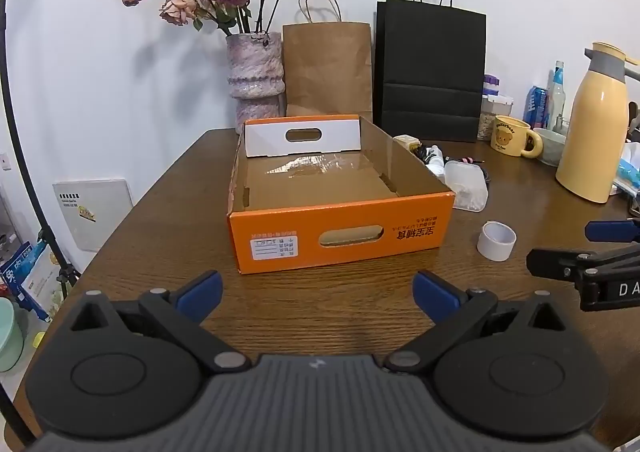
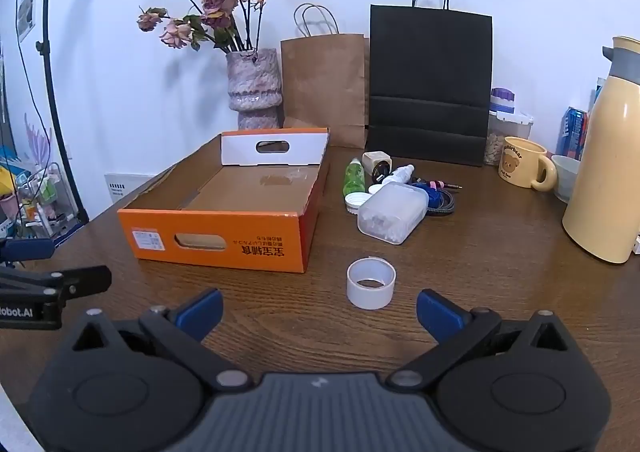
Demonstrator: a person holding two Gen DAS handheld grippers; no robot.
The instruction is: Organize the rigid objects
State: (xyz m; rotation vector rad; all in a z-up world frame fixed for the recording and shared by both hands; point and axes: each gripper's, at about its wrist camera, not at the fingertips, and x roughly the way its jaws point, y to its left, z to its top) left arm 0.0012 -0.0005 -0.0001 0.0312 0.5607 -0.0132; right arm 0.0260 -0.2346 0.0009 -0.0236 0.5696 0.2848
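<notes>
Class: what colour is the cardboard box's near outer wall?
Orange, on the open cardboard box; clearest in the left wrist view.

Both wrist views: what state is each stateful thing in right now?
Orange box: open-topped, empty.
Tape roll: upright on the table, outside the box.
Clear plastic case: shut, on its side.
Thermos: upright, lid on.
Left gripper: open, empty.
Right gripper: open, empty.

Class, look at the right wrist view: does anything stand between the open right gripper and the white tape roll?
Nothing visible does. Only bare table lies between the right gripper and the white tape roll, which stands apart from the orange box.
</notes>
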